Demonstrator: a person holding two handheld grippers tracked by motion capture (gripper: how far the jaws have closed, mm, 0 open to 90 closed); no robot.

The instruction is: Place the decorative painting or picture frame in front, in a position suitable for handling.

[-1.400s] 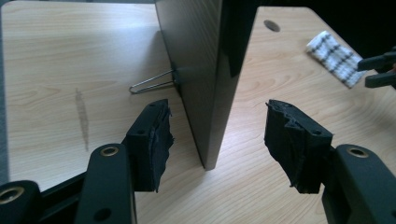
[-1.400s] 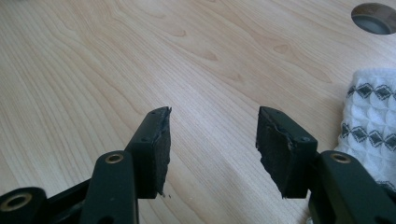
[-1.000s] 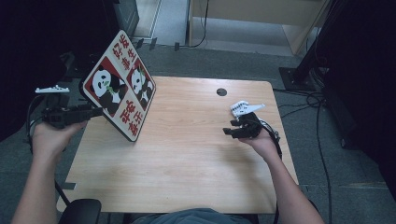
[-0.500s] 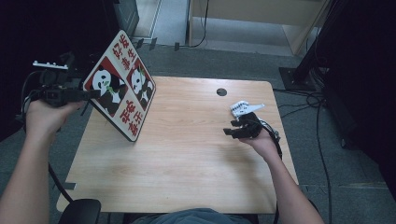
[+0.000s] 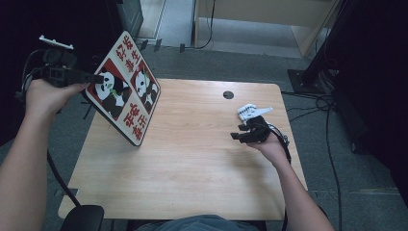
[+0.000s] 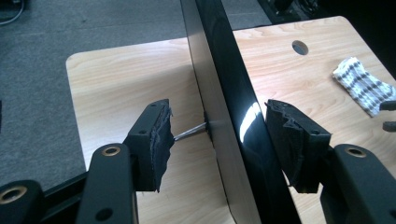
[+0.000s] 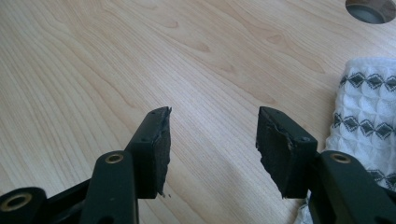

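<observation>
Now, as I read my feeds:
Left gripper (image 6: pixel 217 140): my jaws stand wide apart, straddling the top edge of the tilted red-and-white panda sign board (image 5: pixel 126 91); neither pad visibly presses it.
Sign board: its lower edge rests on the light wooden table (image 5: pixel 192 168) near the left side, and it leans back.
Right gripper (image 7: pixel 212 149): my jaws gape, holding nothing, low over bare wood.
White patterned cloth (image 7: pixel 369 116): lying just beside my right gripper.
</observation>
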